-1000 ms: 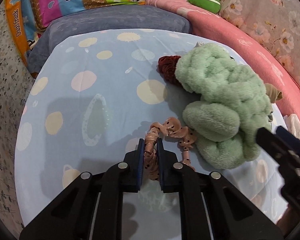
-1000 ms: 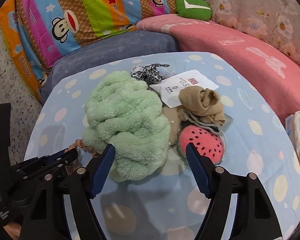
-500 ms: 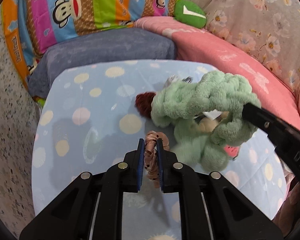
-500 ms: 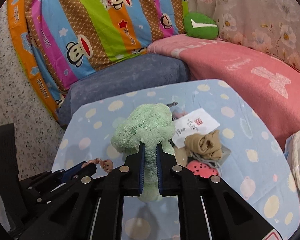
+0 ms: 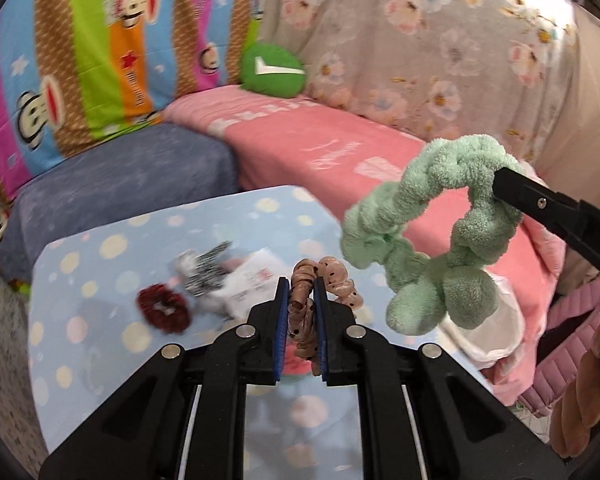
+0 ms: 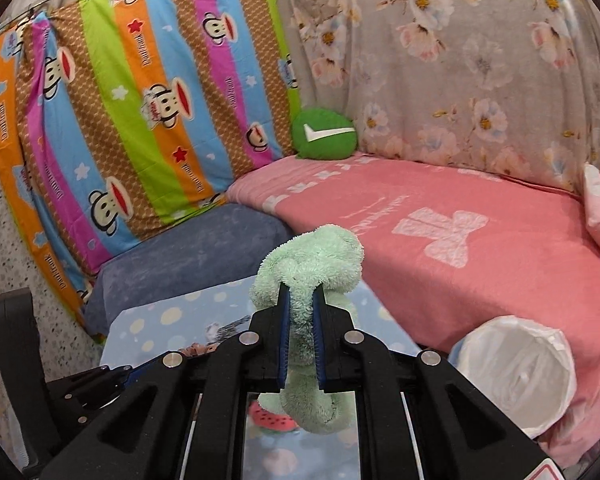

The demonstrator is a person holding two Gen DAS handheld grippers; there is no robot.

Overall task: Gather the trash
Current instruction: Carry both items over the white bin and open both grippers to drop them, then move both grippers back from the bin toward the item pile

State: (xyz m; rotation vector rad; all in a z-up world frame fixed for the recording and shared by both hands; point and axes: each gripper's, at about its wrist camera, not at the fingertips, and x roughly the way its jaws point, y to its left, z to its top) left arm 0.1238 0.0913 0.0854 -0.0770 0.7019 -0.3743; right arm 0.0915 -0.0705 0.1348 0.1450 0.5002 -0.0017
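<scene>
My left gripper is shut on a tan dotted scrunchie and holds it above the blue spotted table. My right gripper is shut on a mint-green fluffy twisted band, which hangs in the air. In the left wrist view that green band dangles at the right from the right gripper. A white bag-lined bin stands low beside the pink bed. A dark red scrunchie, a zebra-print scrunchie and a white paper slip lie on the table.
A watermelon-pattern piece lies on the table under the green band. The pink bed runs along the right, a blue-grey cushion sits behind the table. A person's hand shows at the lower right.
The right gripper closed on the green band and lifted it off the table. Both grippers rose and tilted up, the left one carrying the tan scrunchie; the bin has come into view.
</scene>
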